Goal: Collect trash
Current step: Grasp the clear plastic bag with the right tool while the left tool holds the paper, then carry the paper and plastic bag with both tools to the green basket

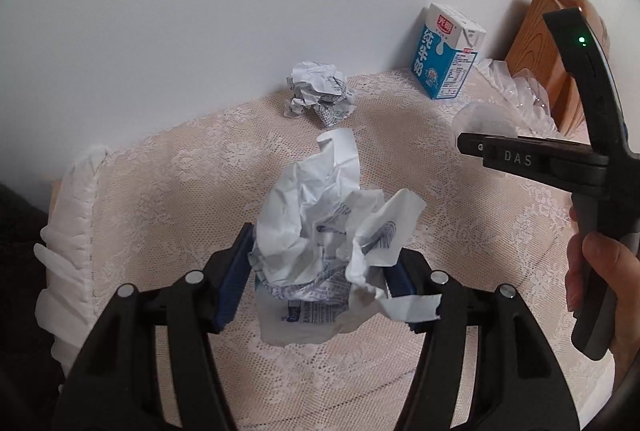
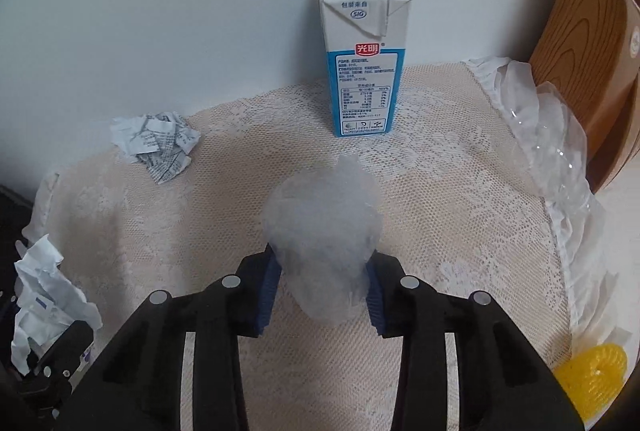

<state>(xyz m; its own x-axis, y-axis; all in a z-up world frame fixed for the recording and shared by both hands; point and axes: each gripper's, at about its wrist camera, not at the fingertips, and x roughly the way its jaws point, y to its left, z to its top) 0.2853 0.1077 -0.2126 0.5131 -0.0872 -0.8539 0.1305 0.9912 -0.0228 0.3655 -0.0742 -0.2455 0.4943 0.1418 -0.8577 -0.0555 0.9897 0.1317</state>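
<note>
Tools (image 1: 320, 271) over lace tablecloth (image 1: 180, 171), perhaps bedside.

Counts on the lace-covered table

Two crumpled paper wads: one printed wad (image 1: 320, 95) lying near the wall, one larger wad (image 1: 328, 231) between the left gripper's (image 1: 320, 271) blue pads. One milk carton (image 2: 362, 55), standing upright. One translucent plastic lump (image 2: 324, 231) between the right gripper's (image 2: 322, 291) pads. One clear plastic wrap (image 2: 556, 147) at the table's right edge. One yellow round mesh thing (image 2: 592, 379).
</note>
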